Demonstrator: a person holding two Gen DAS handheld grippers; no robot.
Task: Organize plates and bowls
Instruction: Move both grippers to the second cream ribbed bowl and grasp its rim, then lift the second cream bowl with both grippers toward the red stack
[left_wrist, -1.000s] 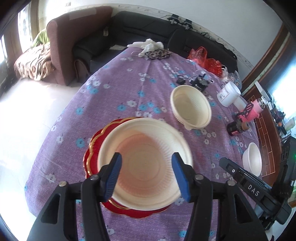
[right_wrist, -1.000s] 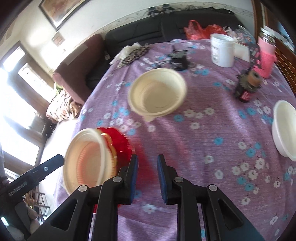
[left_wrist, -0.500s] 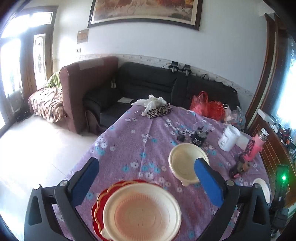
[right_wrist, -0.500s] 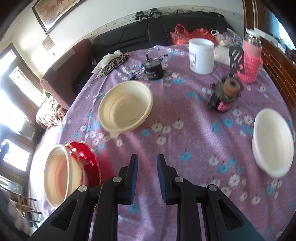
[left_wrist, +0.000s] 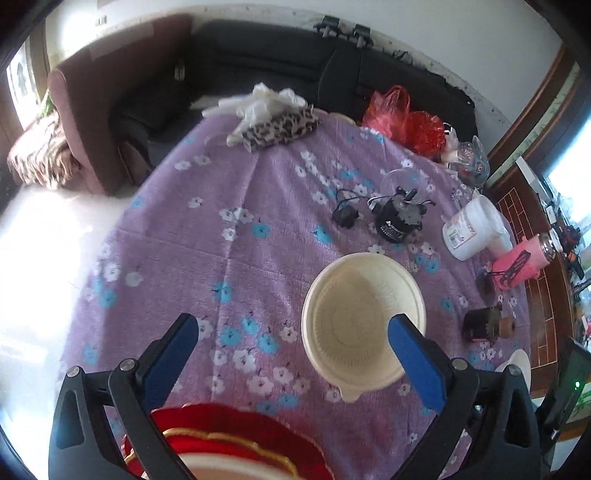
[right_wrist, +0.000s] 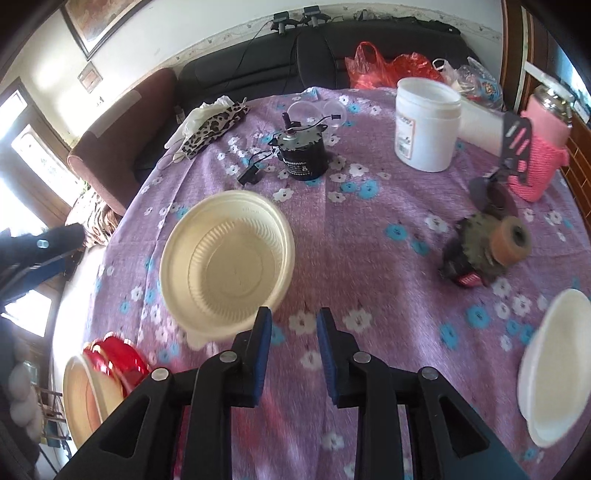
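Item, near left corner of the table: one red plate (right_wrist: 114, 354) with a cream plate (right_wrist: 83, 402) stacked on it, both lying at the near left edge of the purple floral tablecloth (left_wrist: 258, 206); in the left wrist view the red rim sits directly below the left gripper (left_wrist: 291, 328), between its fingers at the bottom of the frame. Left gripper: jaws spread wide, holding nothing, hovering above the cloth. Item, centre of the table: one cream bowl (left_wrist: 362, 317), upright and empty; in the left wrist view its right rim lies behind the gripper's right fingertip, the bowl off-centre to the right of the gap. In the right wrist view the same bowl lies just left of and beyond the right gripper (right_wrist: 293, 328), its near rim beside the left fingertip. Right gripper: jaws nearly together with a narrow gap, gripping nothing. Item, near right edge: one white bowl (right_wrist: 550, 369), well apart from the cream bowl. Count: two plates, two bowls. Far side, one each: black motor (right_wrist: 303, 155), white jar (right_wrist: 424, 123), pink bottle (right_wrist: 543, 147), leopard-print cloth (right_wrist: 214, 127). Open cloth lies between the cream bowl and the white bowl, and between the stack and the cream bowl.
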